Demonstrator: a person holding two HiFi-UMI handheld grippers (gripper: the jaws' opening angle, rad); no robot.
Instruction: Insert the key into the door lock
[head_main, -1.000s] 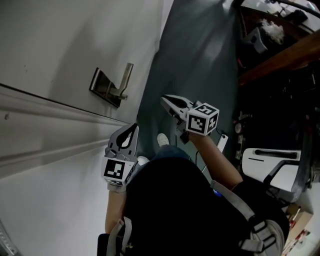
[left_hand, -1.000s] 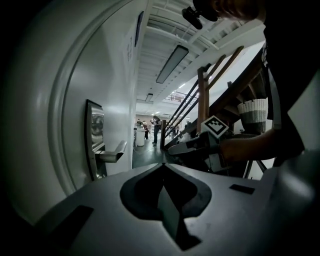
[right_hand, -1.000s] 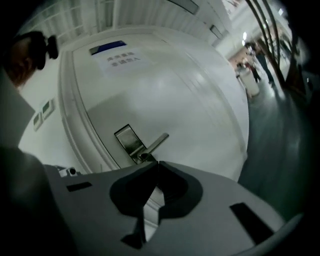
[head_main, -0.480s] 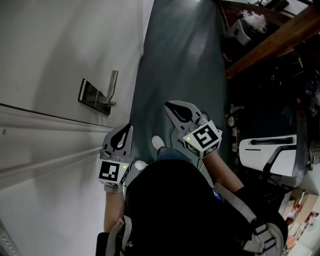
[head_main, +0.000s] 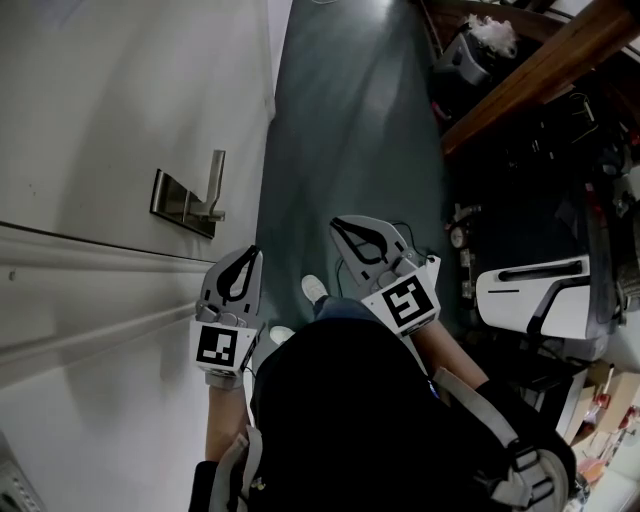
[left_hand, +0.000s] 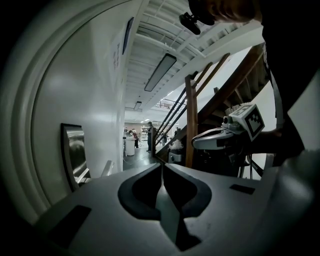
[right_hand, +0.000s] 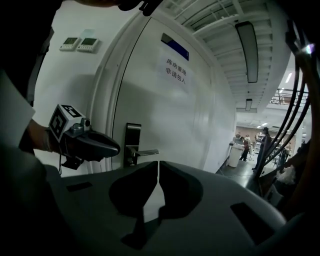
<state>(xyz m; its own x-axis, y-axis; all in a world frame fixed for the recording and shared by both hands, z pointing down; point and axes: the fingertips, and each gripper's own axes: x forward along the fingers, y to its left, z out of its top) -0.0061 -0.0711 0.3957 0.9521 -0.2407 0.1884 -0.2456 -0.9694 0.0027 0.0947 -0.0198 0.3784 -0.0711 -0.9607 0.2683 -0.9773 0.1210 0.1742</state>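
Door (head_main: 100, 100): lock (head_main: 183, 202) fwd of L fingers (head_main: 238, 278)

There's the lock (head_main: 181, 200), upper left of the head view: a brushed-metal plate flat on the white door (head_main: 90, 110), with its lever (head_main: 215, 182) standing out from the plate. In the right gripper view the plate stands upright left of centre, and the lever points right.

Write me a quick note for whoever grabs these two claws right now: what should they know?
Left claw: shut, nothing in it, held close to the door.
Right claw: shut, nothing seen in it, pointing toward the door handle.
The lock plate sits behind the handle. No key shows in any view.
Done: nothing yet.
Left: get the key, grip it, insert it in the lock.
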